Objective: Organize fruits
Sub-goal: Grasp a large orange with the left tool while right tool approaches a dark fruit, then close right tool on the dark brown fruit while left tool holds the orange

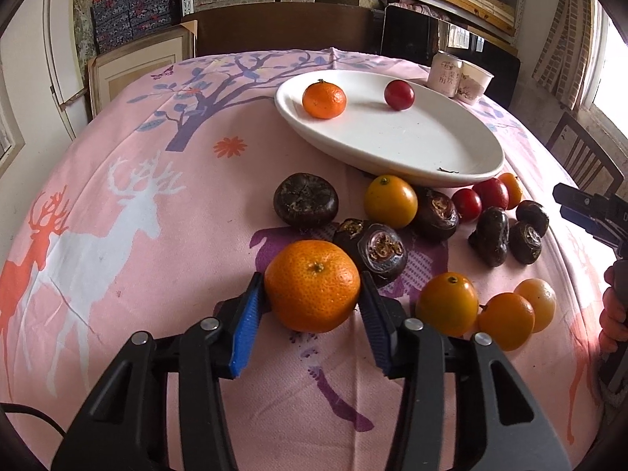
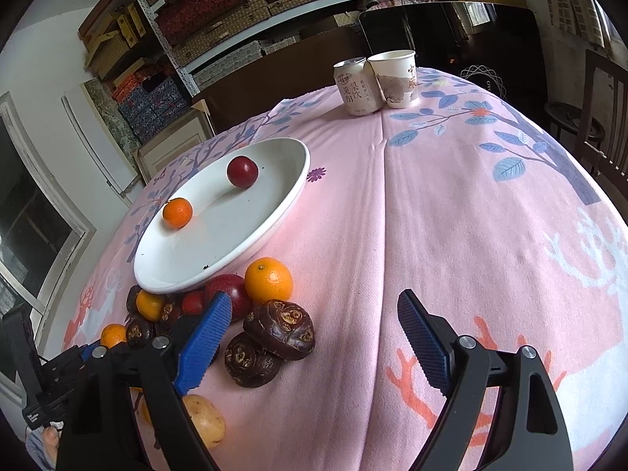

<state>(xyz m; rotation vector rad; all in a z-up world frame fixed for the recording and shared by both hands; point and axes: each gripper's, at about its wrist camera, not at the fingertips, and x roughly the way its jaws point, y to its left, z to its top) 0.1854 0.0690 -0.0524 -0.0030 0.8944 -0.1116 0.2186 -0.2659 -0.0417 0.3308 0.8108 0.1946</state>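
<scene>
Table: a round table with a pink cloth [image 1: 129,180] that has deer and trees printed on it. Everything sits on this cloth.

Plate: a big white plate [image 1: 443,145] at the far side. One small orange [image 1: 324,99] and one red fruit [image 1: 398,94] lie in it, apart from each other. Most of the plate is bare.

Fruit pile: near the plate's front rim, on the cloth, lie dark brown water chestnuts [image 1: 305,199], yellow-orange fruits [image 1: 390,201] and small red fruits [image 1: 466,204]. They sit close, some touching.

Can and cup: a drink can [image 2: 355,86] and a paper cup [image 2: 396,77] stand together at the far edge, well apart from the fruit.

Left gripper [image 1: 312,294]: its two blue pads are on both sides of a big orange [image 1: 312,285]. It looks like it is grasping the orange, which is low over the cloth or resting on it.

Right gripper [image 2: 314,337]: spread wide with nothing inside, next to two water chestnuts [image 2: 279,333].

How to do it well: I think the orange goes to the plate next. Squeeze softly so it does not squash or pop out. Lift it straight up first, so it does not bump the brown one [image 1: 382,251] just beside it. Carry it over the rim and set it down beside the small orange, low and slow so it will not roll.
</scene>
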